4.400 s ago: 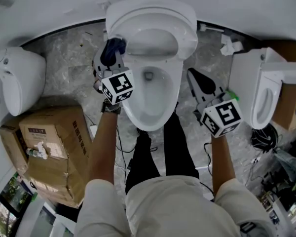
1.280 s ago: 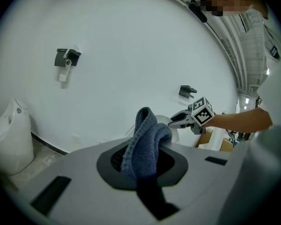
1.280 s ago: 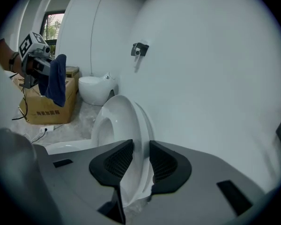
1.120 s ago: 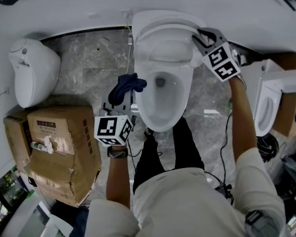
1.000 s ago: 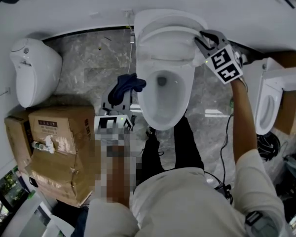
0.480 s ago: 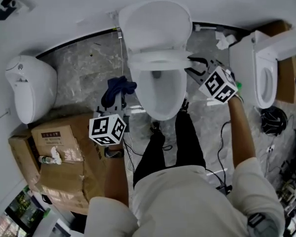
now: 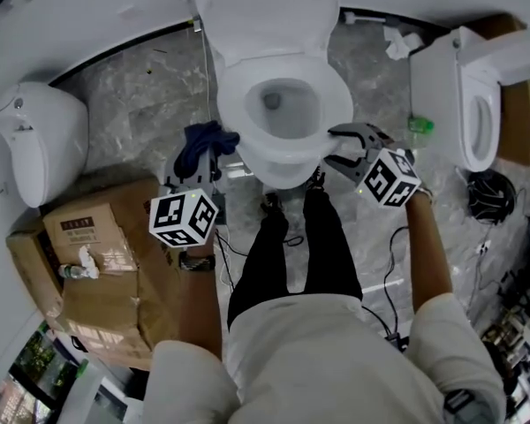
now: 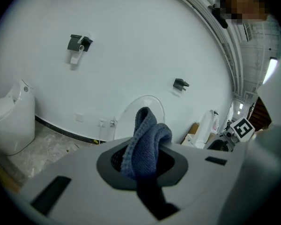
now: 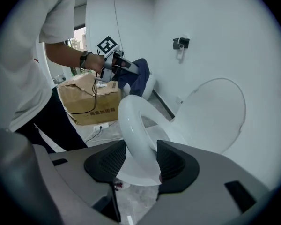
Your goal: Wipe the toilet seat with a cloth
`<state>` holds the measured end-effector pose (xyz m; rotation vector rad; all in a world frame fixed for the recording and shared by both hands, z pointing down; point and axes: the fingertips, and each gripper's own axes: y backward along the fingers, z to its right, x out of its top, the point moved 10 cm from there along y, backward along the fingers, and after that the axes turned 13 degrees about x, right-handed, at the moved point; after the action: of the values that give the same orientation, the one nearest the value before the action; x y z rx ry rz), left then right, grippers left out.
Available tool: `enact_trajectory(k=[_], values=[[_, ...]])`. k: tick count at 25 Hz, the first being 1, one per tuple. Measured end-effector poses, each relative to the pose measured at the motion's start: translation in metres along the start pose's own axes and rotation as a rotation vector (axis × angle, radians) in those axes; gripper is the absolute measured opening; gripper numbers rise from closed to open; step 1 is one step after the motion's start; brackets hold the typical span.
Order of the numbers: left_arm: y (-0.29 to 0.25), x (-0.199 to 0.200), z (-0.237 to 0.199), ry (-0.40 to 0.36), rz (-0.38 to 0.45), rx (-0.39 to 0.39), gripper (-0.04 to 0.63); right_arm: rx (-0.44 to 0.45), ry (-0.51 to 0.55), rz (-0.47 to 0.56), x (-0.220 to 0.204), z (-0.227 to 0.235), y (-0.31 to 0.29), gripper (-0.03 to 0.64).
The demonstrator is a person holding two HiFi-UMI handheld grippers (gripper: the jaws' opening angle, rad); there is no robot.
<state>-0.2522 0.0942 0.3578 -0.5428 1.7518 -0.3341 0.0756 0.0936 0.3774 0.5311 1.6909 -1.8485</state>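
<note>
The white toilet seat (image 7: pixel 235 113) lies down on the bowl, with the lid (image 7: pixel 265 11) standing up behind it. My right gripper (image 7: pixel 336 147) is at the seat's right front edge. In the right gripper view the seat ring (image 9: pixel 136 125) runs between the jaws of the right gripper (image 9: pixel 140 161). Those jaws have just been opening and stand wide around the rim. My left gripper (image 7: pixel 205 162) hovers left of the bowl, shut on a dark blue cloth (image 7: pixel 203 140). The cloth (image 8: pixel 145 135) sticks up from between the left jaws.
A second toilet (image 7: pixel 31 140) stands at the left and a third (image 7: pixel 473 104) at the right. Cardboard boxes (image 7: pixel 97 272) sit at the lower left. The person's legs (image 7: pixel 287 254) are in front of the bowl, with cables on the floor.
The seat swung down from upright against the lid to flat on the bowl, and my right gripper came down and forward with it. The left gripper with the cloth shifted slightly.
</note>
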Motion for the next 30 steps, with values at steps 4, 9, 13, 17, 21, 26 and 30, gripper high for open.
enact_trajectory(k=[4, 9, 13, 17, 21, 26, 30], values=[[-0.001, -0.021, 0.003, -0.001, -0.044, 0.008, 0.035, 0.108, -0.049, -0.023, -0.020, -0.019, -0.019, 0.236], [-0.010, -0.048, 0.002, 0.016, -0.095, 0.009, 0.035, 0.133, -0.049, -0.059, -0.037, -0.038, -0.041, 0.244], [-0.020, -0.068, -0.004, 0.049, -0.121, 0.012, 0.036, 0.178, -0.078, -0.074, -0.050, -0.050, -0.061, 0.245], [-0.035, -0.086, -0.008, 0.059, -0.133, 0.013, 0.036, 0.192, -0.134, -0.037, -0.069, -0.061, -0.078, 0.244], [-0.057, -0.103, -0.012, 0.050, -0.149, 0.001, 0.036, 0.204, -0.179, -0.055, -0.092, -0.075, -0.104, 0.242], [-0.083, -0.112, -0.016, 0.034, -0.155, -0.014, 0.037, 0.207, -0.239, -0.082, -0.121, -0.083, -0.141, 0.233], [-0.096, -0.120, -0.018, 0.001, -0.165, -0.040, 0.037, 0.215, -0.305, -0.091, -0.139, -0.086, -0.165, 0.233]])
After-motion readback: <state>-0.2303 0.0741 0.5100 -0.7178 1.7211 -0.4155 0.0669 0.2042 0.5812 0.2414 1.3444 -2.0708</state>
